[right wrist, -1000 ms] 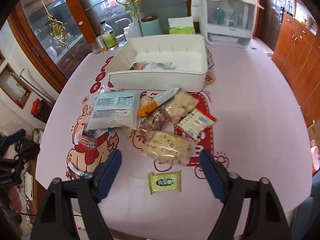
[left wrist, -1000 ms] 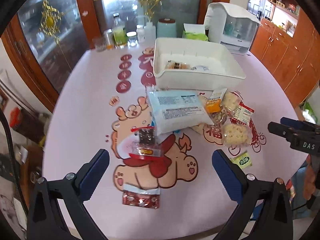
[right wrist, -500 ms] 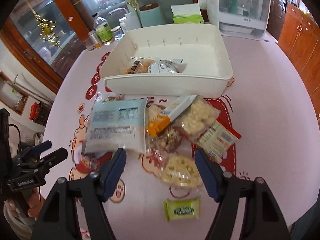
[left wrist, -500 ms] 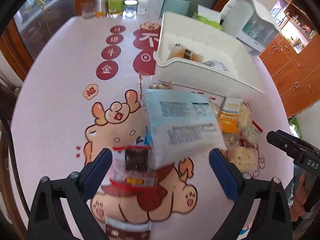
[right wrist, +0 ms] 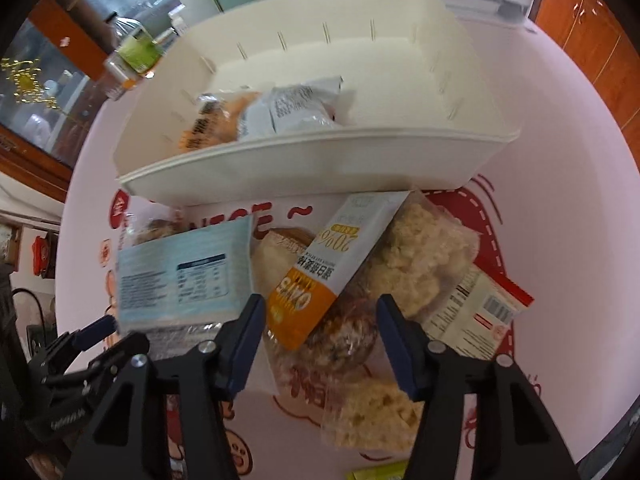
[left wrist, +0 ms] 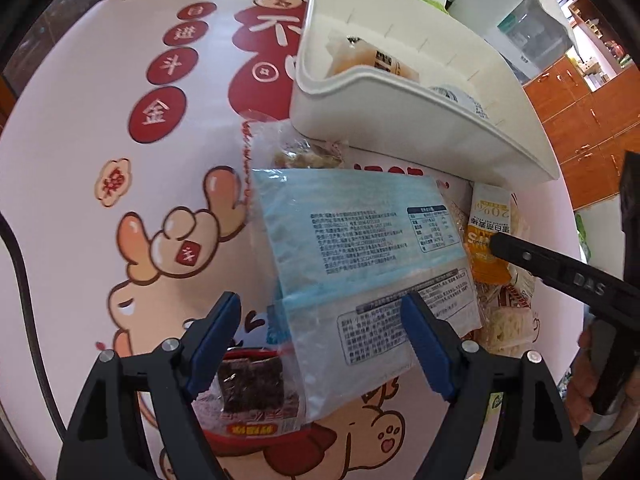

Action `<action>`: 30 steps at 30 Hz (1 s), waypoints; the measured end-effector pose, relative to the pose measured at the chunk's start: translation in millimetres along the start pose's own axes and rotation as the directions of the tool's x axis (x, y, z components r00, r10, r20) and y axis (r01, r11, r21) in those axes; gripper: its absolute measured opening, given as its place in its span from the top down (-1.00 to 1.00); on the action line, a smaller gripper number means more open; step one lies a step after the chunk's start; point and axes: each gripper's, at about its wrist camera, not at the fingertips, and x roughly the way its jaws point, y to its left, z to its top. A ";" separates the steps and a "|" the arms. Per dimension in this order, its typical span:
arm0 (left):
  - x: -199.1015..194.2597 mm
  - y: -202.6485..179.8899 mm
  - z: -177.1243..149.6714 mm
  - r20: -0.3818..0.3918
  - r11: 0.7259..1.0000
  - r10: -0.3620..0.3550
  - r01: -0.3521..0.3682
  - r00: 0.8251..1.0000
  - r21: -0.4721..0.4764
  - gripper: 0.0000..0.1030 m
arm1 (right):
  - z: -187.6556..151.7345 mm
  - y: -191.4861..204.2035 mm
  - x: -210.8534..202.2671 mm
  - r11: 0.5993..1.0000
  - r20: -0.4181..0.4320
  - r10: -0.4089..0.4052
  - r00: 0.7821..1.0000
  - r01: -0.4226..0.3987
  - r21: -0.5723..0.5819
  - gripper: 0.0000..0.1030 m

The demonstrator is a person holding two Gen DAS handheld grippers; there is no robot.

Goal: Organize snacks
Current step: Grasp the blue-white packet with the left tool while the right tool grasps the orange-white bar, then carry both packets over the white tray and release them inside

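A pile of snack packets lies on the pink table in front of a white bin (left wrist: 420,128) (right wrist: 320,160). My left gripper (left wrist: 320,320) is open, its jaws straddling the near end of a large light-blue packet (left wrist: 352,240) (right wrist: 180,276); a red packet with a dark square (left wrist: 248,396) lies just below it. My right gripper (right wrist: 320,320) is open around the near end of an orange-and-white bar packet (right wrist: 320,272) (left wrist: 488,232) and a clear bag of brown snacks (right wrist: 340,340). The bin holds two packets (right wrist: 280,112).
Clear bags of pale puffed snacks (right wrist: 420,256) (right wrist: 372,416) and a red-edged white packet (right wrist: 480,312) lie right of the orange bar. A small green packet (right wrist: 376,474) is at the near edge. Bottles and a white appliance stand behind the bin.
Both grippers have moved forward and down toward the pile. The left now straddles the blue packet, the right the orange bar. Both jaws look less widely spread; no snack has moved.
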 end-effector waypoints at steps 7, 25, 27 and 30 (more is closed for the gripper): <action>15.9 0.4 8.9 -0.003 0.997 -0.074 0.074 0.997 -0.017 -0.56 | 9.3 9.6 15.7 0.999 -0.001 -0.036 0.999 0.036 -0.003 0.08; -40.3 -28.5 -4.9 0.185 0.992 -0.083 0.064 0.979 0.107 0.79 | -18.0 3.6 -17.4 0.999 0.105 0.026 0.994 -0.022 -0.041 0.70; -49.2 -30.9 -10.3 0.205 0.992 -0.073 0.049 0.976 0.117 0.80 | -22.6 5.2 -26.5 0.998 0.125 0.033 0.992 -0.026 -0.055 0.71; -66.0 -36.0 -20.1 0.233 0.992 -0.062 0.034 0.970 0.124 0.80 | -31.2 5.9 -45.8 0.996 0.163 0.060 0.985 -0.049 -0.073 0.71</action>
